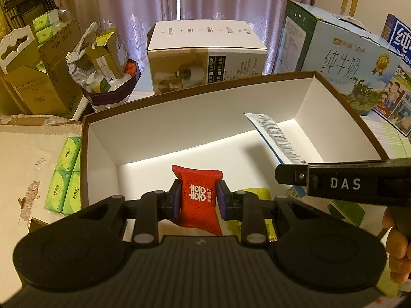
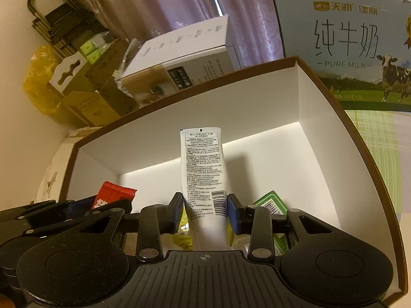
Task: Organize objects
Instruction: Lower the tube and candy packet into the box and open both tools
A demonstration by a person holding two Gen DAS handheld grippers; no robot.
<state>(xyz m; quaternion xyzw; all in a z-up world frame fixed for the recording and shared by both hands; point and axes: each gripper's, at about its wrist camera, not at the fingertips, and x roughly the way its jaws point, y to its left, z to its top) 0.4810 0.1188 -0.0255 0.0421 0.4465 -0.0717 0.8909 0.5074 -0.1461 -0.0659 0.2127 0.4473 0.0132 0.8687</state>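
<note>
Nearest the left wrist camera, the left claw (image 1: 196,200) pinches a red candy packet (image 1: 197,197) by its sides, holding it just inside the near edge of the open white-lined box (image 1: 305,102). Beside it the right claw (image 2: 205,209) is pressed onto a white hand-cream tube (image 2: 203,169), gripped low near the barcode so the long crimped end sticks up and forward over the box interior. Under both claws, at the near end of the box, lie a yellow packet (image 1: 257,195) and a green carton (image 2: 269,201); the rest of the box floor looks bare.

Risks, as I judge them: the two claws sit close together, so letting go at once could knock one item with the other claw. The tube is held far from its free end, so it may tip or roll once released. The soft candy packet could cling to a pad or land on the yellow packet.

Further out on the tabletop stand green tissue packs (image 1: 68,177), a white appliance box (image 1: 205,56) and a milk carton case (image 2: 344,38); behind them hang curtains (image 1: 143,2)
</note>
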